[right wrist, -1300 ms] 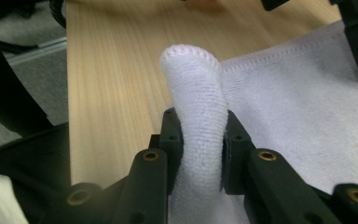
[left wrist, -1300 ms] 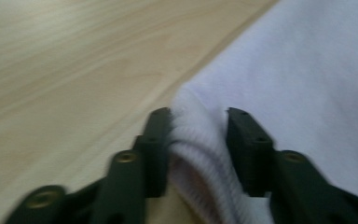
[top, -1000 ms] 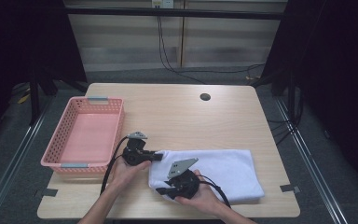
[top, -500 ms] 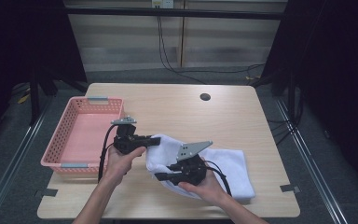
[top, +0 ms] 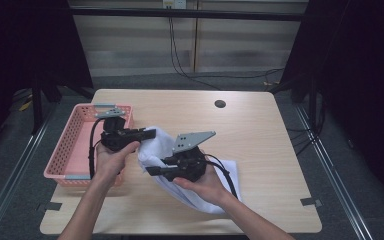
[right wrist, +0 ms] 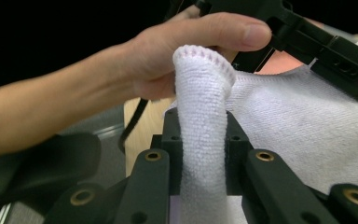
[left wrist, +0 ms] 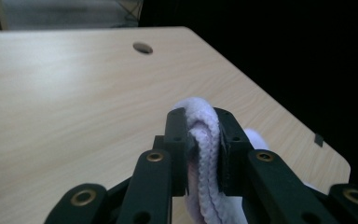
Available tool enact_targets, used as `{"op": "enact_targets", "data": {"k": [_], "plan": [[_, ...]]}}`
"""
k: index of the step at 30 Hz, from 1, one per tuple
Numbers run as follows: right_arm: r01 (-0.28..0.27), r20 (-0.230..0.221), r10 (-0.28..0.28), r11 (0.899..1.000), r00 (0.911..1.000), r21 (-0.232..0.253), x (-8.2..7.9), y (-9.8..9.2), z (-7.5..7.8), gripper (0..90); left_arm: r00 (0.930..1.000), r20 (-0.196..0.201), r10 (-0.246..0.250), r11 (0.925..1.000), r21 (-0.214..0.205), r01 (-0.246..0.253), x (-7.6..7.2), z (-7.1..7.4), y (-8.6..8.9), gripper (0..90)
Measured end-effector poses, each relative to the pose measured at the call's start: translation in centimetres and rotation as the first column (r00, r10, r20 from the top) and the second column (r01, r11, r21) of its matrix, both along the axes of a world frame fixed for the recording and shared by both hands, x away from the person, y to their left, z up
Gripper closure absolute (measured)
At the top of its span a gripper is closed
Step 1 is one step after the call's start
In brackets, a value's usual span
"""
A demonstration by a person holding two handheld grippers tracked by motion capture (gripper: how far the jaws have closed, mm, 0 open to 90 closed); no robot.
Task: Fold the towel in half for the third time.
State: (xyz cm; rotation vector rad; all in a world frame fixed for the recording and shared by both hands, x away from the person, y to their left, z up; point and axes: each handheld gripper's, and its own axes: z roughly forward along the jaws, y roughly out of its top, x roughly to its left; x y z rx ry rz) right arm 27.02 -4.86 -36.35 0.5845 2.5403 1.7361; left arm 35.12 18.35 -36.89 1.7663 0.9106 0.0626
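Observation:
A white towel (top: 166, 146) hangs lifted above the wooden table (top: 260, 130), its lower part trailing down to the tabletop at front right. My left gripper (top: 151, 133) holds the towel's upper left corner, shut on a fold of it (left wrist: 204, 135). My right gripper (top: 150, 170) is lower and nearer, shut on the towel's edge (right wrist: 203, 116). In the right gripper view the towel (right wrist: 298, 121) stretches across to the left gripper (right wrist: 349, 70) and the hand holding it.
A pink plastic basket (top: 72, 145) stands at the table's left edge, close behind the left hand. A round cable hole (top: 220, 104) sits near the far edge. The table's right half is bare wood.
Both grippers have risen from the tabletop with the towel, which was lying flat at the front right. The towel is now bunched and hanging between them.

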Motion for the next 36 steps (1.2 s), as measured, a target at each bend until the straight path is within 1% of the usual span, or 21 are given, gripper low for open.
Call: {"op": "enact_targets", "data": {"k": [1,2,3,5,6,9,11,14,15,17,21,23,25,26,27,28,29,31,32,34,36], "plan": [[-0.003,0.0,0.003,1.0,1.0,0.017,0.0,0.2,0.3,76.7,1.0,0.009,0.003,0.9999,-0.011,-0.003,-0.2,0.1,0.2,77.3],[-0.002,0.005,0.002,1.0,1.0,0.028,-0.1,0.4,0.3,76.7,0.9999,0.007,0.008,1.0,-0.002,-0.008,-0.2,0.0,0.3,77.3],[-0.002,0.005,0.002,1.0,1.0,0.027,-0.2,0.5,0.2,76.7,0.9999,0.0,0.016,0.9995,0.028,-0.016,-0.3,-0.3,0.4,77.3],[0.007,0.002,-0.007,1.0,1.0,0.012,-0.5,0.8,-1.0,76.7,0.9998,-0.013,0.012,0.9997,0.022,-0.012,-0.3,-1.1,0.3,77.2],[0.007,-0.005,-0.007,1.0,1.0,0.008,-0.5,0.8,-1.5,76.7,0.9999,-0.011,0.004,0.9995,0.033,-0.004,-0.4,-1.6,0.1,77.2],[0.021,-0.021,-0.021,1.0,0.9996,0.009,-0.8,0.4,-2.7,76.6,0.9997,-0.011,-0.021,0.9979,0.061,0.022,-0.3,-2.3,-1.1,76.9],[0.041,-0.026,-0.041,0.999,0.9988,0.012,-1.1,-0.2,-3.1,76.4,0.999,-0.01,-0.043,0.997,0.065,0.043,-0.1,-2.3,-2.0,76.9],[0.078,-0.023,-0.078,0.997,0.9967,0.02,-1.6,-1.7,-3.3,75.8,0.9982,-0.003,-0.06,0.9947,0.084,0.06,0.1,-2.3,-3.6,76.6],[0.089,-0.026,-0.089,0.996,0.9957,0.021,-1.7,-2.1,-3.3,75.7,0.9969,-0.007,-0.078,0.9934,0.083,0.078,0.1,-2.4,-4.4,76.6],[0.108,-0.03,-0.108,0.994,0.9937,0.021,-2.1,-3.4,-3.4,75.5,0.9965,-0.004,-0.083,0.9916,0.099,0.083,0.1,-2.6,-5.7,76.5],[0.157,-0.042,-0.157,0.988,0.9868,0.011,-3.0,-6.4,-4.3,74.9,0.9923,-0.03,-0.12,0.9874,0.1,0.123,0.4,-3.5,-8.4,76.2],[0.177,-0.046,-0.177,0.984,0.9831,0.0,-3.4,-7.6,-4.9,74.5,0.9898,-0.031,-0.139,0.9825,0.121,0.142,0.5,-4.1,-9.8,76.2],[0.212,-0.046,-0.212,0.977,0.9762,-0.01,-3.9,-8.8,-5.6,74.0,0.9868,-0.053,-0.153,0.9776,0.138,0.159,0.7,-4.9,-11.4,76.1],[0.232,-0.031,-0.232,0.973,0.9722,-0.007,-4.3,-9.6,-6.0,73.3,0.9858,-0.06,-0.157,0.977,0.137,0.164,0.7,-5.1,-11.9,75.9],[0.241,-0.035,-0.241,0.971,0.97,-0.005,-4.5,-10.1,-6.2,73.3,0.9831,-0.073,-0.168,0.9762,0.126,0.176,0.7,-5.5,-12.6,75.6],[0.242,-0.044,-0.242,0.97,0.9692,-0.017,-4.6,-10.8,-6.6,73.3,0.9814,-0.073,-0.177,0.9734,0.134,0.186,0.7,-5.8,-13.1,75.3],[0.249,-0.053,-0.251,0.968,0.9666,-0.033,-4.8,-11.3,-6.9,73.1,0.9817,-0.075,-0.175,0.9723,0.144,0.184,0.7,-6.2,-13.7,74.9],[0.264,-0.071,-0.267,0.963,0.961,-0.048,-5.0,-12.3,-7.6,73.0,0.9763,-0.095,-0.194,0.9673,0.147,0.207,0.7,-6.9,-14.7,74.6],[0.27,-0.084,-0.274,0.961,0.9581,-0.055,-5.2,-12.8,-8.1,72.6,0.9751,-0.097,-0.199,0.9647,0.155,0.213,0.7,-7.1,-15.1,74.5],[0.279,-0.094,-0.284,0.958,0.954,-0.065,-5.6,-13.4,-8.6,70.4,0.9715,-0.108,-0.211,0.9602,0.163,0.227,0.6,-7.8,-16.2,73.4],[0.288,-0.089,-0.295,0.954,0.9513,-0.088,-6.1,-13.8,-9.1,68.0,0.9694,-0.126,-0.211,0.9587,0.167,0.23,0.6,-8.4,-16.9,72.5]]}}
